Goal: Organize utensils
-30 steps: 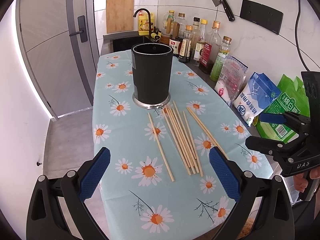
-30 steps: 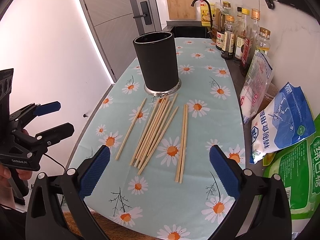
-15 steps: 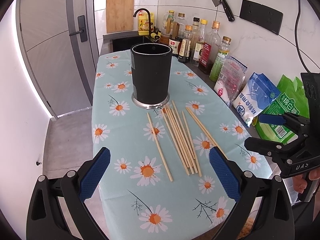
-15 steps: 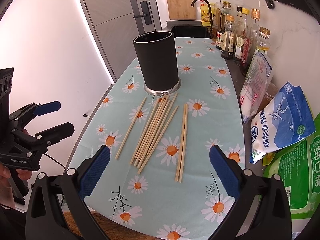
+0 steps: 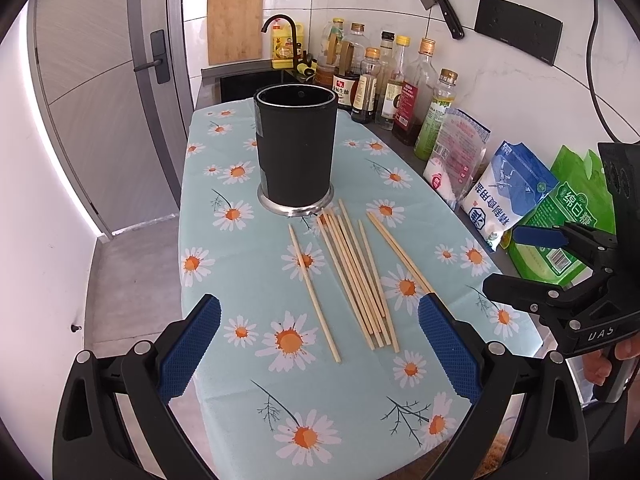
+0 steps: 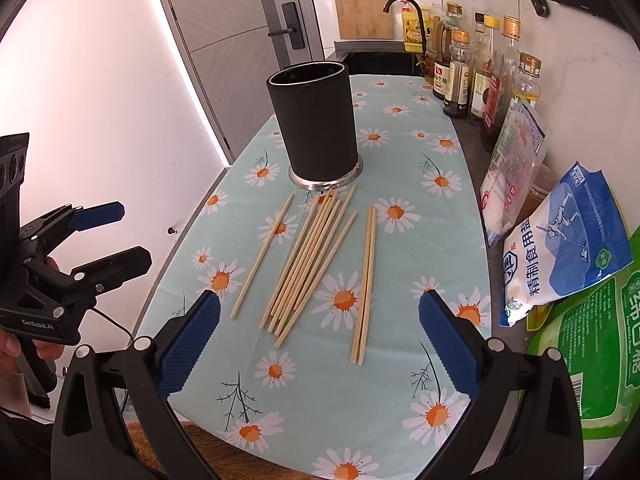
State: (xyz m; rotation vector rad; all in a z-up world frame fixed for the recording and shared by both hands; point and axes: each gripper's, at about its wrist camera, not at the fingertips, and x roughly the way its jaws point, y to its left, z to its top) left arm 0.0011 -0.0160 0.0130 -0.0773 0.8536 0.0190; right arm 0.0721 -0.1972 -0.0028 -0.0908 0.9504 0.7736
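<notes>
Several wooden chopsticks (image 5: 356, 276) (image 6: 308, 264) lie loose on the daisy-print tablecloth (image 5: 240, 264) (image 6: 424, 224), fanned out in front of a tall black utensil holder (image 5: 295, 152) (image 6: 316, 124) with a metal base. My left gripper (image 5: 318, 350) hovers open above the near end of the chopsticks, holding nothing. My right gripper (image 6: 318, 350) is open and empty too, over the table's near edge. Each gripper shows in the other's view, at the sides: the right gripper (image 5: 520, 260) and the left gripper (image 6: 116, 236), both held by a hand.
Sauce and oil bottles (image 5: 384, 84) (image 6: 480, 76) line the wall side of the counter. Bags of salt (image 5: 504, 192) (image 6: 568, 240) and a green packet (image 5: 568, 216) (image 6: 592, 352) lean by the table's right edge. A sink tap (image 5: 280, 28) and cutting board (image 5: 235, 28) stand behind.
The left wrist view has shifted slightly, so the holder and chopsticks sit a little higher in it. Both grippers stay open and nothing on the table has moved.
</notes>
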